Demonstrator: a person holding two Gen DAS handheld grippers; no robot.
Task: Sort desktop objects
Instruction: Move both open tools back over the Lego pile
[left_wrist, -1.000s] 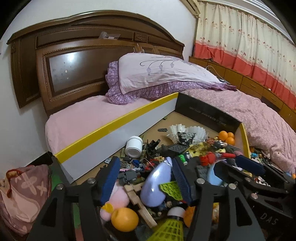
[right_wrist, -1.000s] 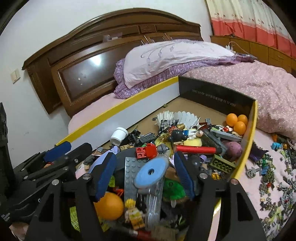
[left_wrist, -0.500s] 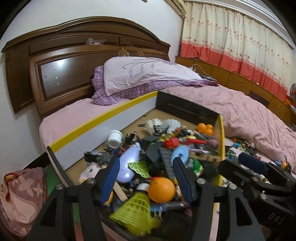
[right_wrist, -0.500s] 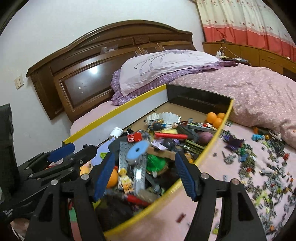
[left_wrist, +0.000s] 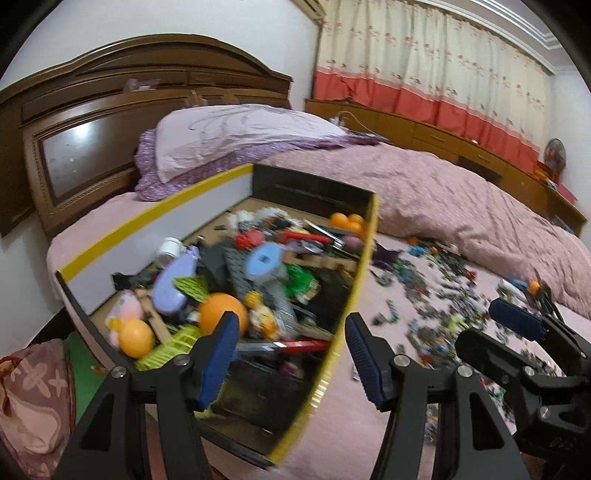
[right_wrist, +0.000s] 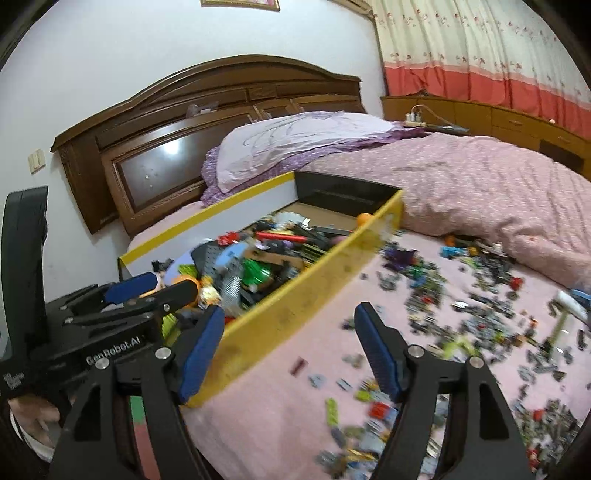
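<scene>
A yellow-rimmed box (left_wrist: 364, 266) (right_wrist: 325, 273) on the bed holds a heap of toys: orange balls (left_wrist: 221, 314), a lilac oval piece (left_wrist: 173, 280), a blue disc (left_wrist: 264, 260), a grey studded plate (left_wrist: 236, 266), a red stick (right_wrist: 280, 236). Small bricks (right_wrist: 461, 310) (left_wrist: 436, 295) lie scattered over the pink sheet to the right of the box. My left gripper (left_wrist: 290, 354) hangs open over the box's near right wall, nothing between its blue pads. My right gripper (right_wrist: 290, 349) is over the sheet beside the box, its jaws opening wide and empty.
A brown wooden headboard (right_wrist: 184, 110) and a lilac pillow (right_wrist: 295, 136) stand behind the box. A rumpled pink quilt (right_wrist: 480, 184) covers the right of the bed. A patterned pink bag (left_wrist: 33, 398) sits on the floor at the left. Curtains (left_wrist: 443, 74) hang at the back.
Both grippers have drawn back and swung right, from above the toy heap to the box's near right wall and the sheet with the scattered bricks. The right jaws have widened.
</scene>
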